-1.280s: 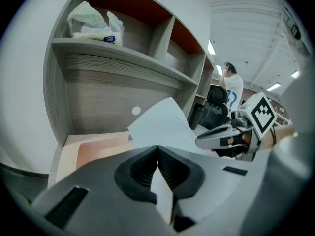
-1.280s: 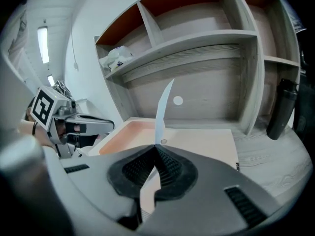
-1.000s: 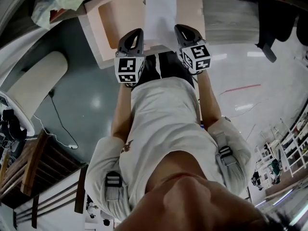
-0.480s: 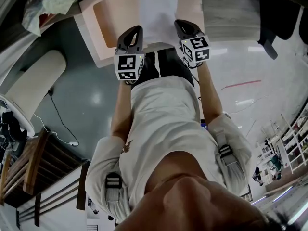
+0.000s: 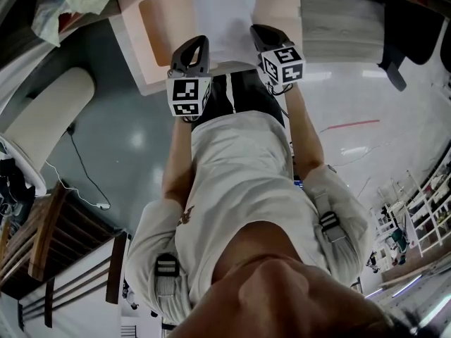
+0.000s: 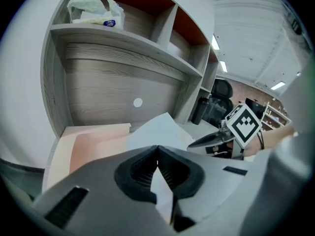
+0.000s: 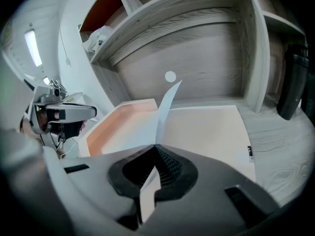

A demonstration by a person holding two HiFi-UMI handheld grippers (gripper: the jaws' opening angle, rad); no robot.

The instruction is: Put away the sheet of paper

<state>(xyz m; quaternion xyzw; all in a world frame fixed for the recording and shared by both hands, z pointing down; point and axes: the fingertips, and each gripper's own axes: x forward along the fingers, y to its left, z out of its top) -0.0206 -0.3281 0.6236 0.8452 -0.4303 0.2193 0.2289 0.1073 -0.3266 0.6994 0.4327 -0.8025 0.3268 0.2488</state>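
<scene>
The left gripper [image 6: 157, 154] is pinched tight on one near corner of the thin white sheet of paper [image 5: 225, 16]. The right gripper [image 7: 156, 151] is pinched tight on the other near corner. The paper is held up between them, above the flat pale peach box [image 5: 156, 27] that lies open on the grey wooden desk [image 5: 338, 20]. I think the paper goes down into the box next. The paper is floppy. If one gripper pulls away from the other, it could rip. If its far edge hits the box wall, it could bend or crumple.
</scene>
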